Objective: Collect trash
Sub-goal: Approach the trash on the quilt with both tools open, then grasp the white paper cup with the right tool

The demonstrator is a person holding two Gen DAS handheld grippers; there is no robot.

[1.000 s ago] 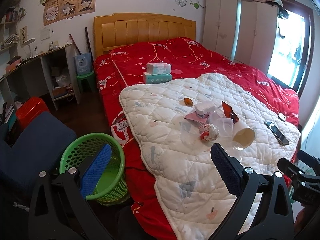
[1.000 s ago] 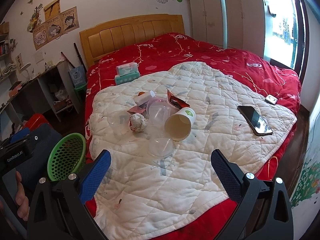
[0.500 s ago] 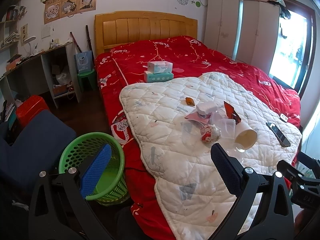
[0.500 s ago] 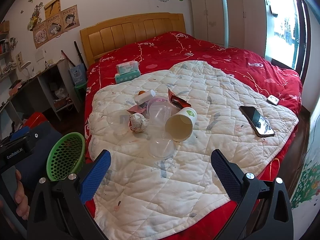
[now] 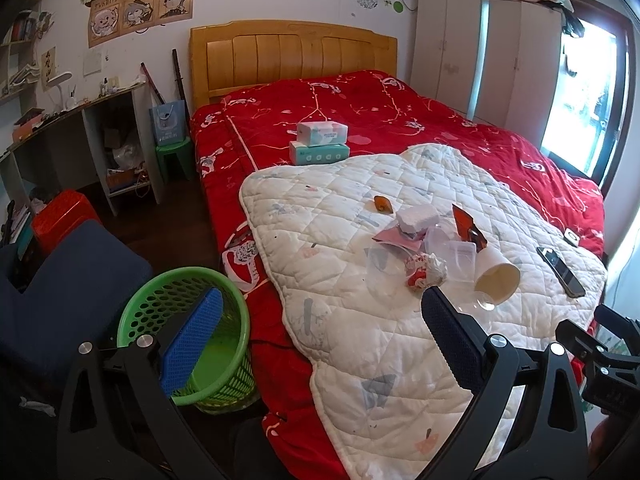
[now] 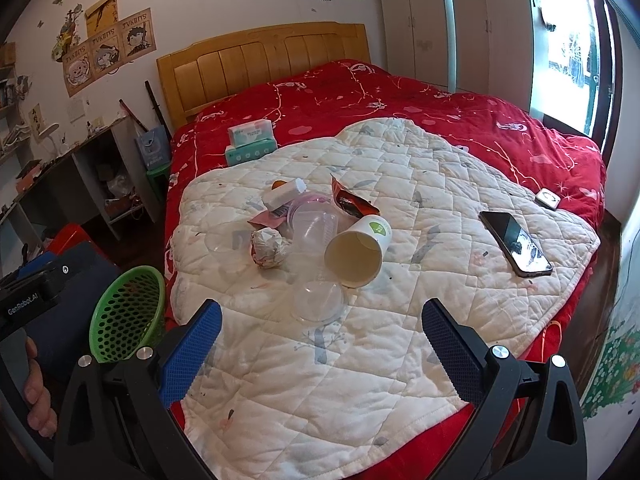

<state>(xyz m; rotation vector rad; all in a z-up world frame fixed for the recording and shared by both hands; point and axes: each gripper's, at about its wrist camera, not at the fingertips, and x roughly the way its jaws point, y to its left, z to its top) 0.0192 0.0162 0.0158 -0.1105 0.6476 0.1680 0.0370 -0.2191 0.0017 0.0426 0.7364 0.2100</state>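
Here, left gripper [image 5: 318, 332] wide open, empty | right gripper [image 6: 320, 338] likewise | "GenRobot.AI" on left gripper, right view only | cup [image 6: 356, 250] beyond fingers | basket [image 5: 160, 292] behind left finger

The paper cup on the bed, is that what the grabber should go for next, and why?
Probably yes. The right gripper is open, holds nothing and faces the trash pile. The paper cup lies tipped on its side on the near edge of the pile, nothing on top, so easing forward to it looks simplest. The green basket waits on the floor to the left.
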